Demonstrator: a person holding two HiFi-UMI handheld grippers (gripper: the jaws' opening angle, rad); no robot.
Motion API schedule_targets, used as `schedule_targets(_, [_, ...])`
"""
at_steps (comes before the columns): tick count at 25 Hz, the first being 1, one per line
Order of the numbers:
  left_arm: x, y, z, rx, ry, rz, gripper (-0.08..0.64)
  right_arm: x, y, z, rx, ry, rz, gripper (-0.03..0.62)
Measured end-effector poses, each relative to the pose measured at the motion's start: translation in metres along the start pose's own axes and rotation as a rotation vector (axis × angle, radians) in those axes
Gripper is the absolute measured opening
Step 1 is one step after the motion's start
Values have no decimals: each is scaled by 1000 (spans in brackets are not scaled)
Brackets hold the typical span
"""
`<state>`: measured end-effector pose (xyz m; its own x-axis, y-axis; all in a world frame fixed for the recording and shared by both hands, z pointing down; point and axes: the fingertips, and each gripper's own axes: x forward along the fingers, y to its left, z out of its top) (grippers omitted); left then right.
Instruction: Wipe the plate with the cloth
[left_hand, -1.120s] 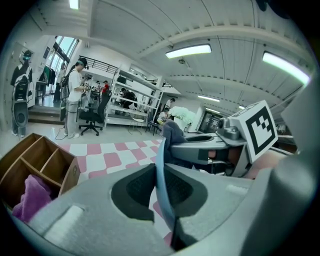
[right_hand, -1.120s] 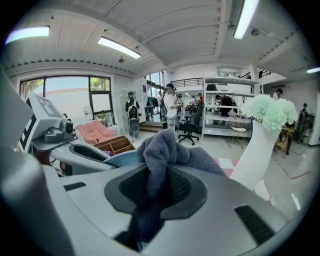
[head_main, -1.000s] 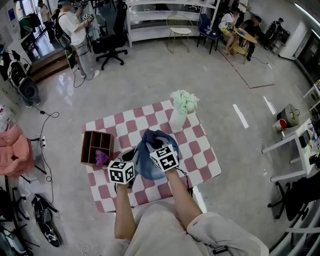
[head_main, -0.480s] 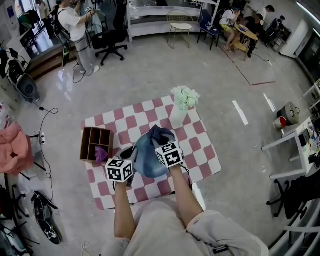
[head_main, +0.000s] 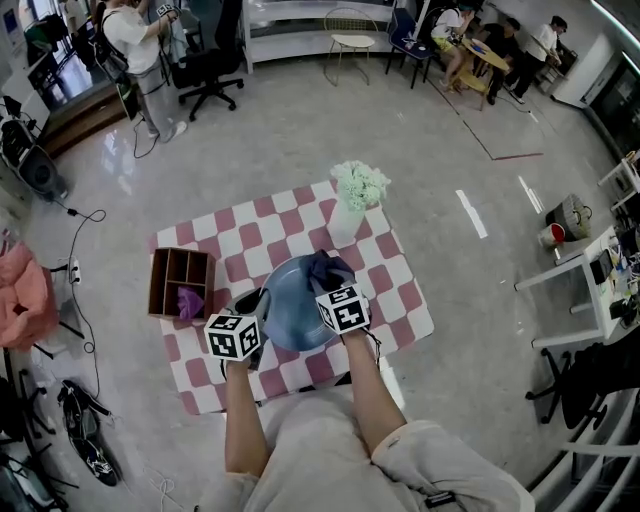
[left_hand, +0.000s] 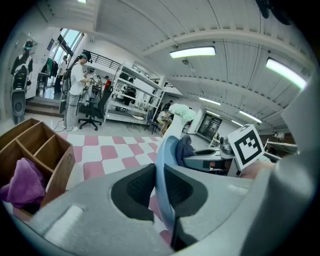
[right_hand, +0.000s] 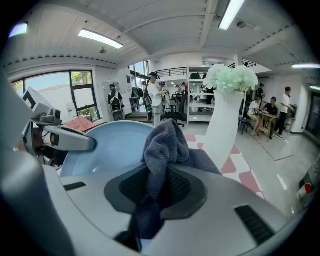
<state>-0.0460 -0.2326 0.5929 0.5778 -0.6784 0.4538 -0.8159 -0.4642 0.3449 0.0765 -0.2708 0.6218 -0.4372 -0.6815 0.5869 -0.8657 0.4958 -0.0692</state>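
**Wiping step: plate gripped, cloth at its far edge**

My left gripper has its jaws clamped on the rim of the blue plate; in the left gripper view the rim runs edge-on between them. My right gripper has its jaws closed on a fold of the dark grey cloth, which bunches up past the tips.

The plate looks held up and tilted over the checked counter, just on my side of the white vase. Its hollow face is toward the right gripper. The cloth wad sits at the plate edge nearest the vase, and as far as I can tell it touches the face. A wooden divider box holding a purple rag sits well left of the vase and isn't involved.

I judge this is the wipe itself. I can't tell how much of the face is covered.

Next move: drag the cloth across the hollow face, away from the vase and toward me. It needs a firm left grip so the rim doesn't pivot. The vase is near the right tips and could get knocked.
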Motion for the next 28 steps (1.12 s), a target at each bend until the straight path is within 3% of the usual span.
schedule_targets(8, [3,3,-1,-29,-3,-2,37,-3,-6,-23,-3,54,-12,78])
schedule_targets(21, [30,15,21,-163,-91,35,37,-9,-2,-41,-42,131,19,78])
schedule_targets(28, [47,12,31,-174,-105,45,37,-8,4,-53,-68,168,52,78])
